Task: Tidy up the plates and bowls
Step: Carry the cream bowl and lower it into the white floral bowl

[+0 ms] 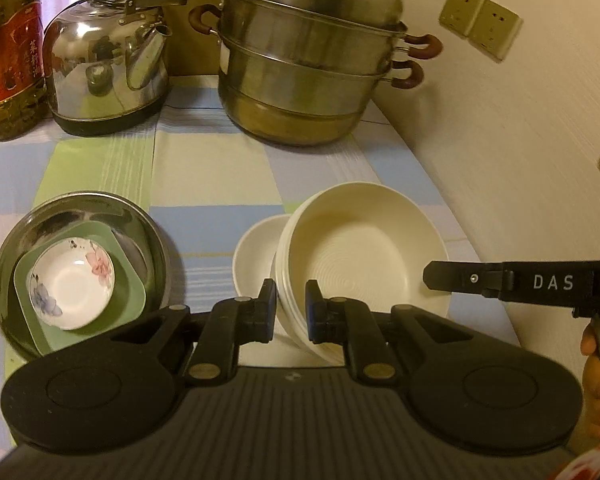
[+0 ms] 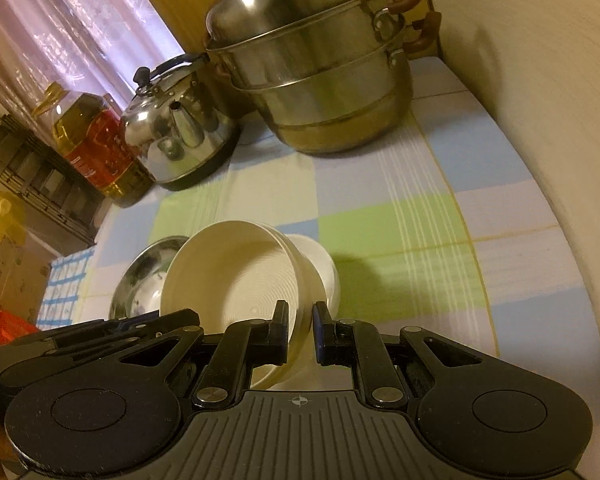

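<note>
A large cream ribbed bowl [image 1: 360, 252] is tilted above a smaller white bowl [image 1: 256, 256] on the checked tablecloth. My left gripper [image 1: 291, 300] is shut on the large bowl's near left rim. My right gripper [image 2: 300, 320] is shut on the same bowl's [image 2: 236, 276] opposite rim; it also shows in the left wrist view [image 1: 436, 276]. The smaller white bowl [image 2: 320, 264] lies under it. To the left a steel basin [image 1: 32, 232] holds a green square plate [image 1: 128, 288] and a floral saucer [image 1: 72, 284].
At the back stand a steel steamer pot [image 1: 308, 60], a steel kettle [image 1: 104, 68] and an oil bottle [image 1: 8, 52]. A wall [image 1: 520, 140] runs close along the table's right side. The steel basin also shows in the right wrist view [image 2: 140, 280].
</note>
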Action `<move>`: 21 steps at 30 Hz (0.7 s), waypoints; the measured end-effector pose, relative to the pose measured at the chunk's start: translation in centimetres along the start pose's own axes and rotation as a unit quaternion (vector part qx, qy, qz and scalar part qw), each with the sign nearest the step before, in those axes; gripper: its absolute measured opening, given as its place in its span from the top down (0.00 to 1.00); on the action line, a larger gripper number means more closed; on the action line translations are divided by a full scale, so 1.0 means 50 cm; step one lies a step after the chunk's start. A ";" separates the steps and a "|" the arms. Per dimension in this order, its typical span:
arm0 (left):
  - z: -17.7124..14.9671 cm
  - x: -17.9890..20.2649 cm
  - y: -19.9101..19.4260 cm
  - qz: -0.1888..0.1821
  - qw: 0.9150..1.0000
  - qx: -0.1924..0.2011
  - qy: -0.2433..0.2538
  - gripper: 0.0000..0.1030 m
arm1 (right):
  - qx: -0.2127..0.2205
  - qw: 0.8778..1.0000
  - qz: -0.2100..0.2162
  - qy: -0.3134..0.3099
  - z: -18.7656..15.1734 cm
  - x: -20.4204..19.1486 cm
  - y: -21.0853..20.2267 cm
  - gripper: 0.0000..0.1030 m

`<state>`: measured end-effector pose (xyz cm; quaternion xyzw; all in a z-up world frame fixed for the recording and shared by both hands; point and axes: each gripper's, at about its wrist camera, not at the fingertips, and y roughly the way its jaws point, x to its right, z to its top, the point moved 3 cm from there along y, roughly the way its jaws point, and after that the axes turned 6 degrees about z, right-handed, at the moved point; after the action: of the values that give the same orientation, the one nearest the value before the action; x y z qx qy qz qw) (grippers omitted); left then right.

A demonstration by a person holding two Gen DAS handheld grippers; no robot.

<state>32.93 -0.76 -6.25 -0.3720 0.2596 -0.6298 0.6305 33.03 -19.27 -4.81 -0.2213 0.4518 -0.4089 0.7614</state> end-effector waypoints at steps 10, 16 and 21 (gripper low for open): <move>0.025 -0.018 0.062 0.022 1.000 -0.018 -0.010 0.87 | -0.017 0.999 0.012 0.031 0.032 0.030 0.066 0.87; 0.025 -0.031 0.091 0.027 0.999 -0.031 -0.020 0.88 | -0.024 0.998 0.017 0.052 0.035 0.046 0.097 0.87; 0.023 -0.032 0.106 0.028 0.999 -0.037 -0.023 0.88 | -0.031 0.998 0.013 0.059 0.034 0.056 0.112 0.87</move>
<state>36.94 0.59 -10.02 -0.4022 0.2785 -0.5930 0.6395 37.59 -18.45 -9.34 -0.2140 0.5115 -0.3973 0.7312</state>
